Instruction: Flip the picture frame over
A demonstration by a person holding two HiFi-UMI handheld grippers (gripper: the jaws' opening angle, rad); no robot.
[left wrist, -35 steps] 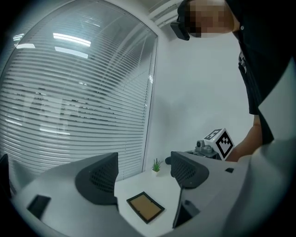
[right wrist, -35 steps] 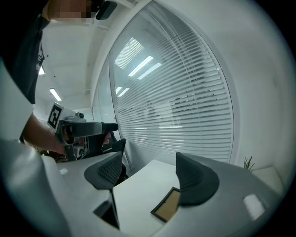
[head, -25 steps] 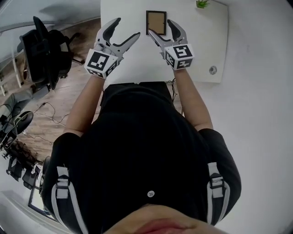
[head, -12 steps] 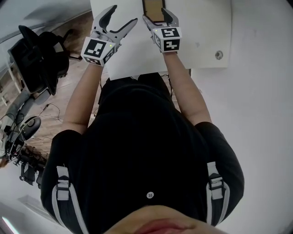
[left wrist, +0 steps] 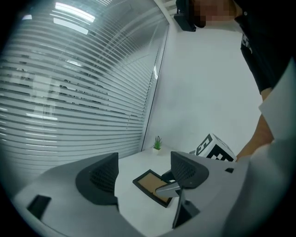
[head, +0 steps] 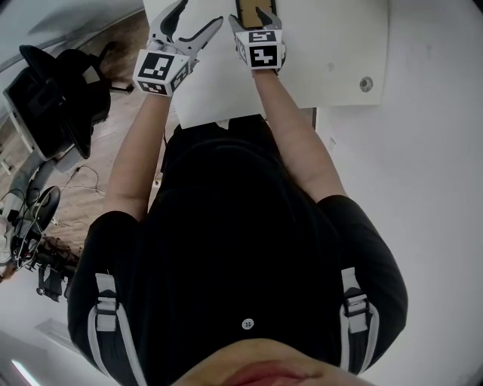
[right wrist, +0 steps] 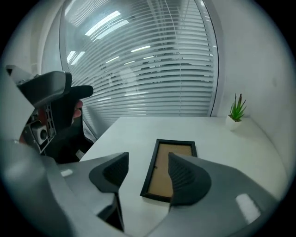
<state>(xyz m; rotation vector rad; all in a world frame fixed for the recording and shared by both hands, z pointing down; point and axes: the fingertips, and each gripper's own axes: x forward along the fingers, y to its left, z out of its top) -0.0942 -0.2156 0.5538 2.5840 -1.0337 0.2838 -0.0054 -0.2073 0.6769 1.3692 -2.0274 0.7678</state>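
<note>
The picture frame (right wrist: 169, 173) lies flat on the white table (head: 332, 45), black rim around a brown backing that faces up. In the head view only its near end (head: 253, 9) shows at the top edge. My right gripper (right wrist: 145, 173) hangs tilted down over the frame's near end (left wrist: 152, 186). It is open, its jaws have just been closing, and the frame's left rim shows in the gap without a pad touching it. My left gripper (head: 198, 16) stands open to the left of the frame, nothing between its pads (left wrist: 104, 178).
A small potted plant (right wrist: 237, 111) stands at the table's far right corner by the window blinds. A round grommet (head: 366, 83) sits in the tabletop on the right. A black office chair (head: 53, 98) stands on the wooden floor to the left.
Both grippers have moved toward the top of the head view and down to the table. The right one now covers the frame's near end, with its jaws narrower than before.
</note>
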